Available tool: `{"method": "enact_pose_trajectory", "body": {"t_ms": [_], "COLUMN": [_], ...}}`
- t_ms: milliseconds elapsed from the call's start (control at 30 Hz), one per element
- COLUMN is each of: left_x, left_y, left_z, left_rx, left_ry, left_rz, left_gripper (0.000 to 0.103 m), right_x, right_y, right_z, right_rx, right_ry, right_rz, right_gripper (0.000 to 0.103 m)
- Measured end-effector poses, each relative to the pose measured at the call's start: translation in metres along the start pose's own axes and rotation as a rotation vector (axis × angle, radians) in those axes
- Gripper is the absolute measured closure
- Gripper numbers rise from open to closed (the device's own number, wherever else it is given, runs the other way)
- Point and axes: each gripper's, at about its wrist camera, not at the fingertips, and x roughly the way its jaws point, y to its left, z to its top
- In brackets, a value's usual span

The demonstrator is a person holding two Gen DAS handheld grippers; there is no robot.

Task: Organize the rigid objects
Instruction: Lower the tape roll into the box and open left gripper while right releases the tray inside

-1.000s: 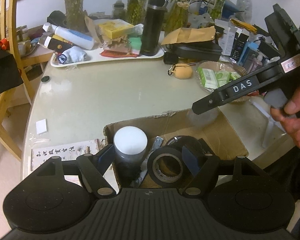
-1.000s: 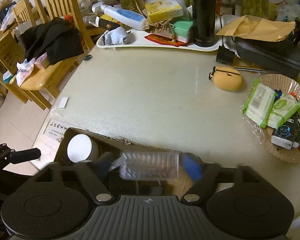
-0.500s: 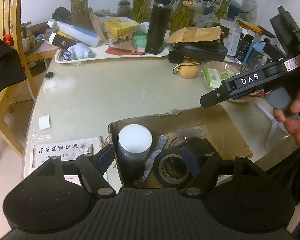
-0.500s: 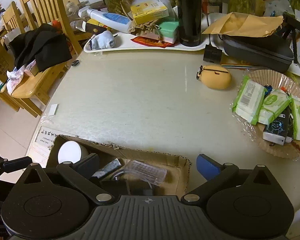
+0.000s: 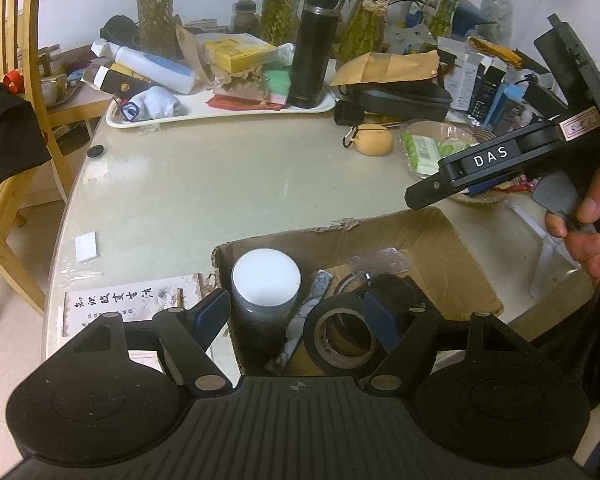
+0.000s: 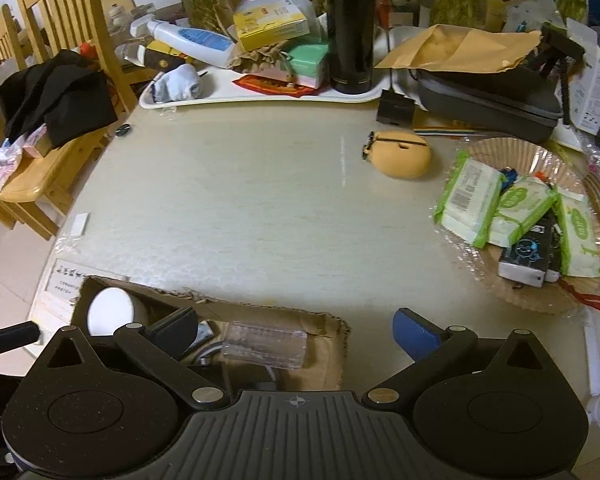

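1. The right gripper (image 6: 296, 328) has just been opening; its jaws stand wide apart with nothing between them.
2. The clear plastic case (image 6: 264, 346) lies in the cardboard box (image 5: 452, 248), right of the white-lidded jar (image 5: 266, 278).
3. The left gripper (image 5: 300, 316) hangs over the box's near edge, jaws apart, pads touching nothing.

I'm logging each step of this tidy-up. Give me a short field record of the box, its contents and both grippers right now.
container: open cardboard box at the near table edge
contents: white-lidded jar upright at left; black tape roll flat beside it; clear plastic case lying inside
left gripper: open, its fingers either side of the jar and tape roll, pressing neither
right gripper: jaws just opened wide, nothing between the pads; clear plastic case lies below in the box
table: middle bare, clutter at far edge
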Motion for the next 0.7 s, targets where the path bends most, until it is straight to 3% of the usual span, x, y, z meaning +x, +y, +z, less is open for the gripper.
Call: {"method": "enact_pose_trajectory", "body": {"t_ms": [200,700], "left_x": [0.001,0.007], "left_y": [-0.003,-0.011], "left_z": [0.001,0.023], "left_rx": [-0.003,0.024], "left_ry": [0.001,-0.013], "left_rz": [-0.002,-0.029], "left_gripper": [0.03,0.03], "right_x": [0.0,-0.001], "right_y": [-0.011,-0.032], "right_z": [-0.002,-0.006], "right_rx": [0.0,-0.002], "right_ry": [-0.012,-0.081], "right_rz": [-0.083,-0.12], "right_gripper": [0.0,0.0]}}
